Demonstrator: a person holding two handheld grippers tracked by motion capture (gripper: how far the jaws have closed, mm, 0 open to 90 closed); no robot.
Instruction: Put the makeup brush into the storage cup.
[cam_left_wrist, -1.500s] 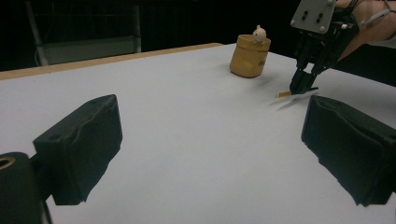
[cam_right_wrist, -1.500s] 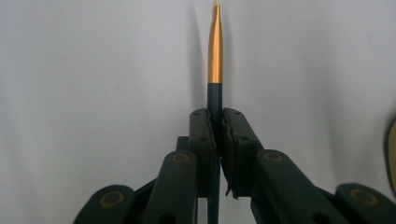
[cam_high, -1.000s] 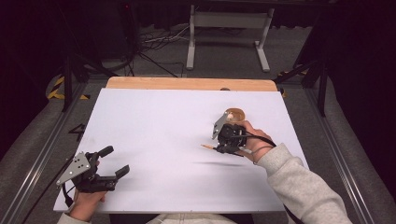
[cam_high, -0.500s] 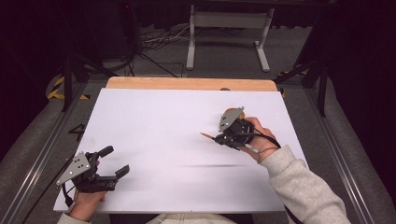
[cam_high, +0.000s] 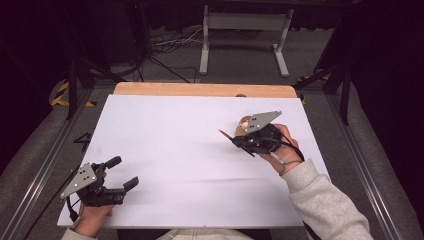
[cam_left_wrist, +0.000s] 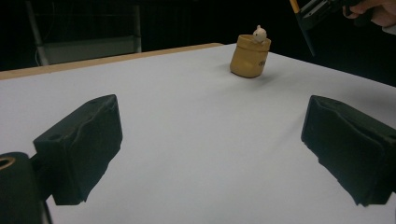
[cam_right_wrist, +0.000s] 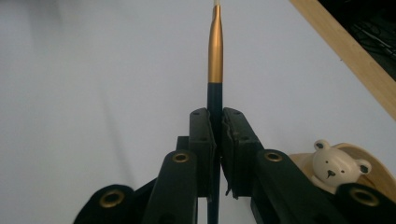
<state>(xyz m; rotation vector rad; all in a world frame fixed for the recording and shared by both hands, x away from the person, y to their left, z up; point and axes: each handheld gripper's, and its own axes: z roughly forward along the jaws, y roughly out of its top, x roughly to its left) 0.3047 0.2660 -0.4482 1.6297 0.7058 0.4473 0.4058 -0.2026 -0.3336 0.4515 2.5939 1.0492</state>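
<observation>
My right gripper is shut on a dark pen with a gold section, and the pen's tip points left over the white table. In the right gripper view the pen sticks straight out from between the closed jaws of that gripper. A yellow cup holding a small white bear stands just behind that gripper, partly hidden by its grey plate. The same cup and bear sit at the right gripper view's lower right. My left gripper rests open near the front left corner, far from the cup.
A white sheet covers the table, with a bare wooden strip along the far edge. Beyond it are a dark floor, cables and a metal stand. In the left gripper view the right gripper's pen hangs at the top right.
My right gripper has risen and shifted slightly right and back with the pen, and its plate now covers much of the cup. The left gripper has stayed put.
</observation>
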